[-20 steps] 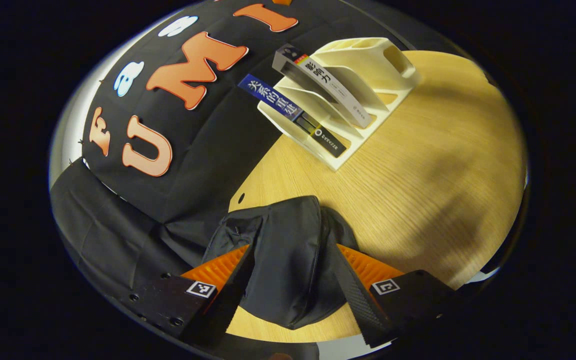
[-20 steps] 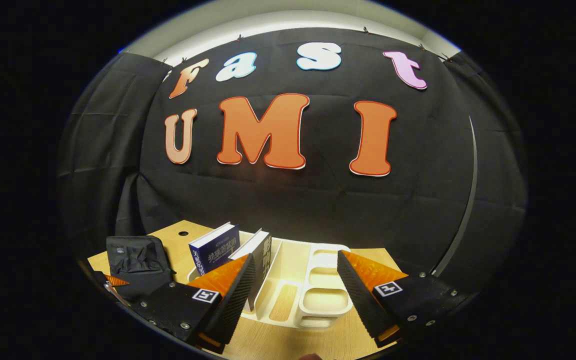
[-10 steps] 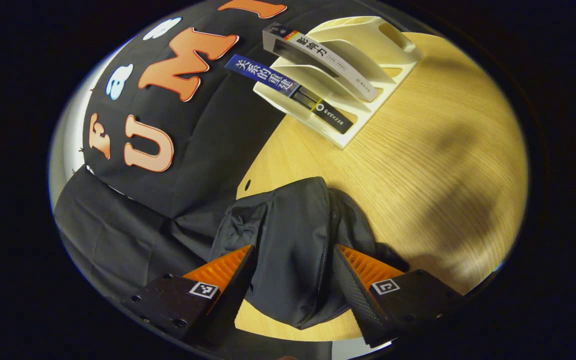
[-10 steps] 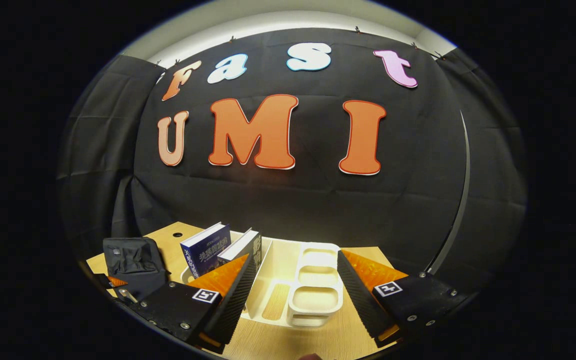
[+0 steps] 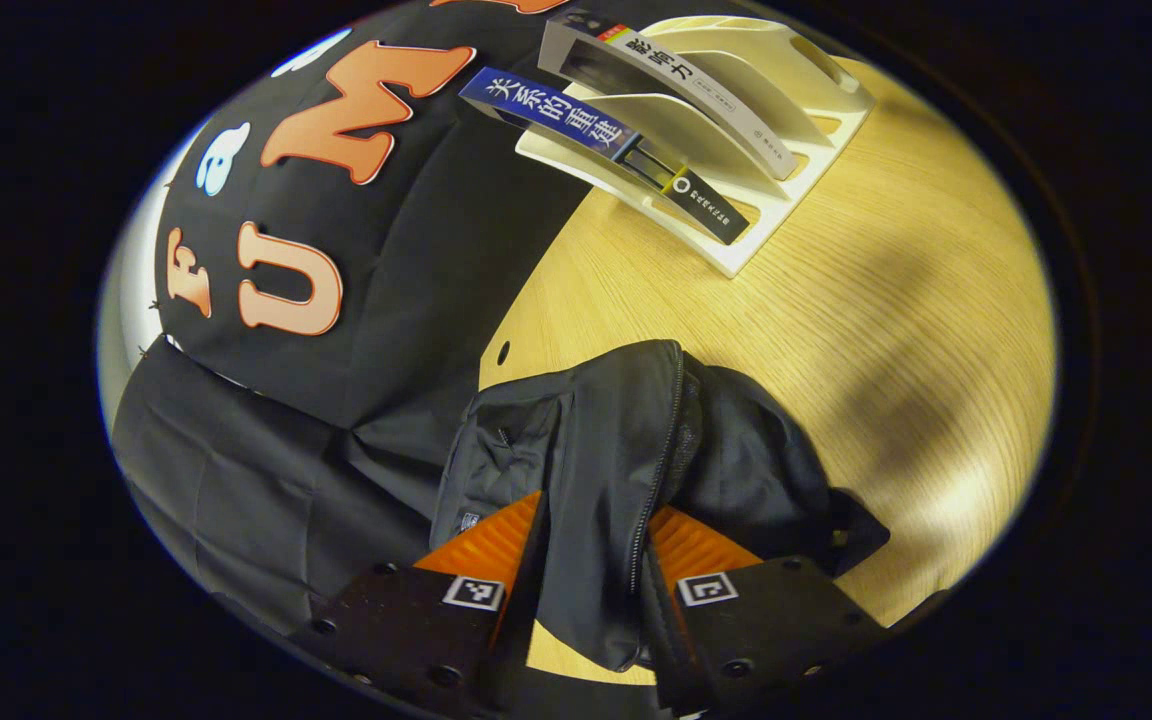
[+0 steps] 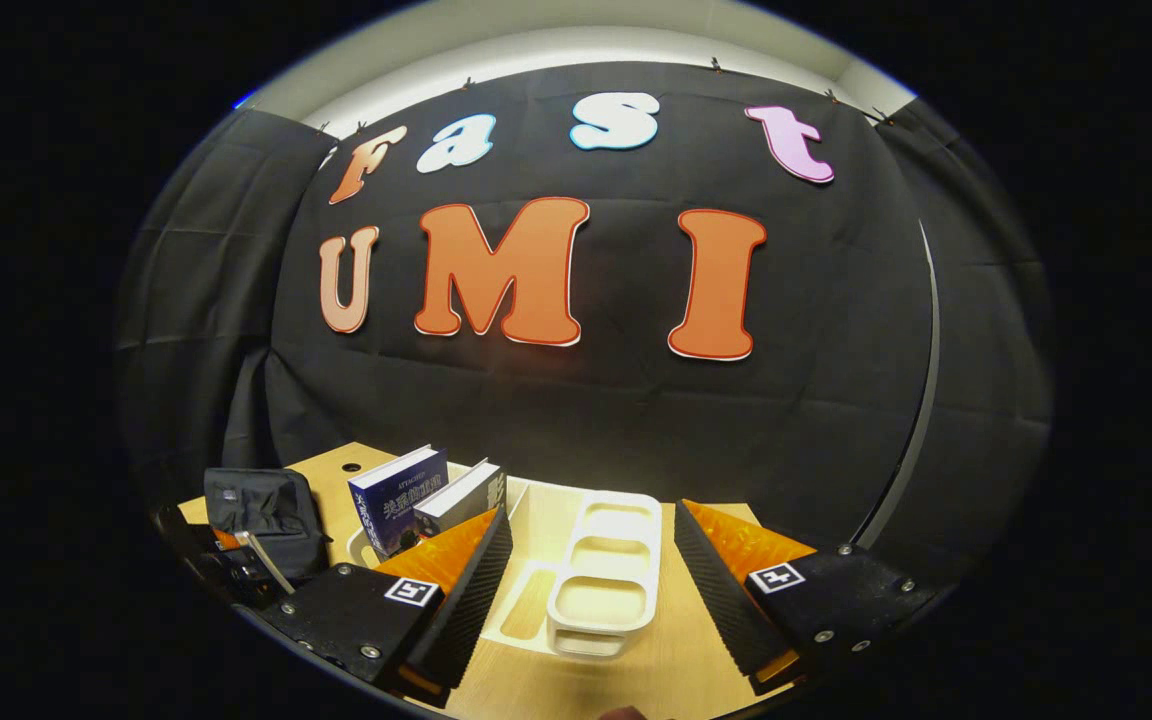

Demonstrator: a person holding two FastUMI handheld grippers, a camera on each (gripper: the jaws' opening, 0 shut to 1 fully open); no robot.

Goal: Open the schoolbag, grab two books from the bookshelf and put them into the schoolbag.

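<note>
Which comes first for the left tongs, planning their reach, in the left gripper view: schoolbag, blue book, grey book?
1. Schoolbag, between the left tongs.
2. Blue book, bookshelf's near slot.
3. Grey book, next slot behind.

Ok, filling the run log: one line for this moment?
left gripper: shut on schoolbag flap | right gripper: open, facing bookshelf | both books still shelved
</note>
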